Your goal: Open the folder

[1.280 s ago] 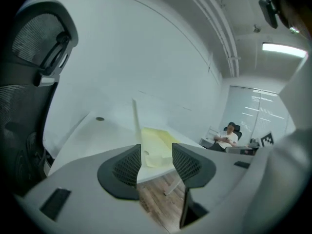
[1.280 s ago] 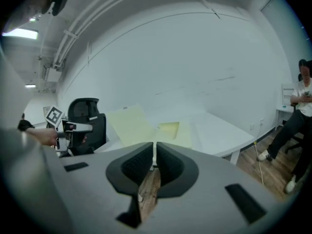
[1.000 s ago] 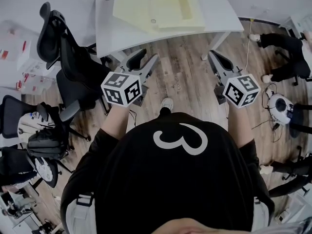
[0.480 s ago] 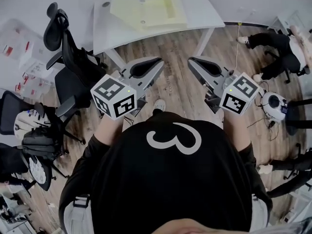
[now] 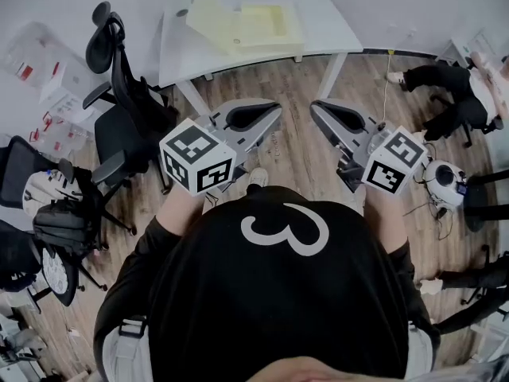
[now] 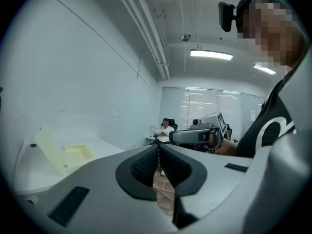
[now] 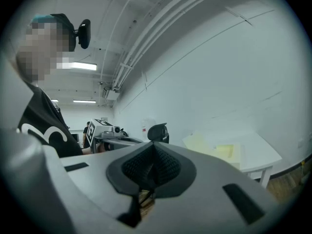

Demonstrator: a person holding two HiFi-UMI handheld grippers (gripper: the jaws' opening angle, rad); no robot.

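Left gripper (image 5: 278, 108) jaws have just closed on nothing, right gripper (image 5: 313, 107) jaws also together and empty, both pulled back from the white counter (image 5: 338, 24) where the pale yellow folder (image 5: 242, 24) lies spread open, so the task looks done.

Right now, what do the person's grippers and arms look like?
Both the left gripper and right gripper are light grey tapered shells with black textured pads. Each carries a white marker cube with black square patterns. No cables show. The person wears a black short-sleeved shirt with a white looped mark on the back. The left gripper's jaws have just been closing, with nothing between them.
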